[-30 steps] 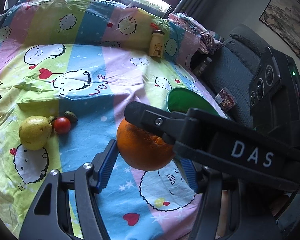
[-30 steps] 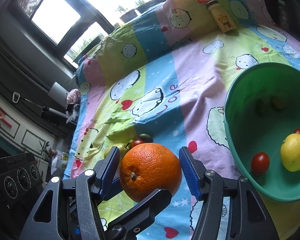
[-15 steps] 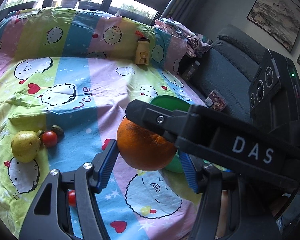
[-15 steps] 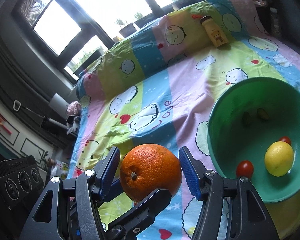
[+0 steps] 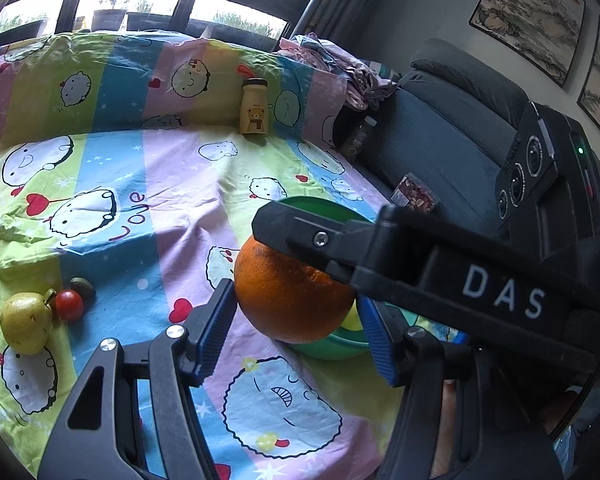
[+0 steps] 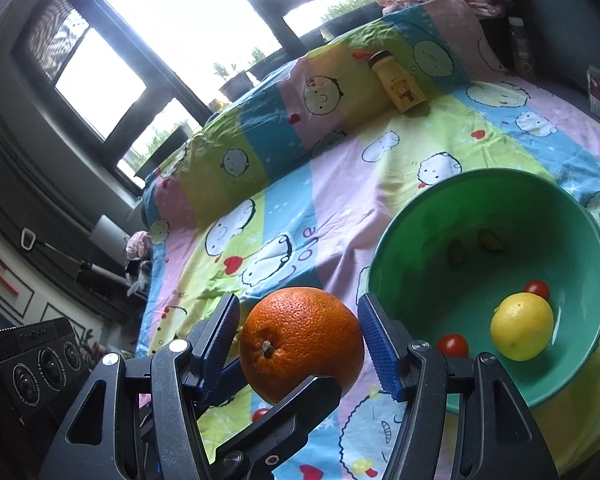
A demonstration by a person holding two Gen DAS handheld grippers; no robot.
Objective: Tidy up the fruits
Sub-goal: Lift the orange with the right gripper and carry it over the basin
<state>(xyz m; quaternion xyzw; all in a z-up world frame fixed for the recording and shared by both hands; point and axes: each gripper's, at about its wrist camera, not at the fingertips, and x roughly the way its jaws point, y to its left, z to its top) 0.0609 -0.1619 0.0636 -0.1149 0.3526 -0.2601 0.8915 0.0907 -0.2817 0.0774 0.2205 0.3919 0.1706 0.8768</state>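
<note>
The left gripper (image 5: 294, 312) and right gripper (image 6: 298, 316) both have their jaws clenched on the round, dimpled orange (image 6: 300, 340). They cross each other, probably because the fruit is too wide for 1 pair to hold securely. The orange hangs clear of the cartoon-print bedsheet (image 5: 172, 184). In the right wrist view, the green plastic bowl (image 6: 480, 174) sits at 3 o'clock, holding a yellow lemon (image 6: 522, 326). In the left view, a yellow-green pear (image 5: 24, 322) and a red cherry tomato (image 5: 69, 305) wait at 9 o'clock.

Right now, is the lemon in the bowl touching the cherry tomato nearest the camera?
Apart. The right wrist view shows bare green bowl between the lemon and that cherry tomato.
</note>
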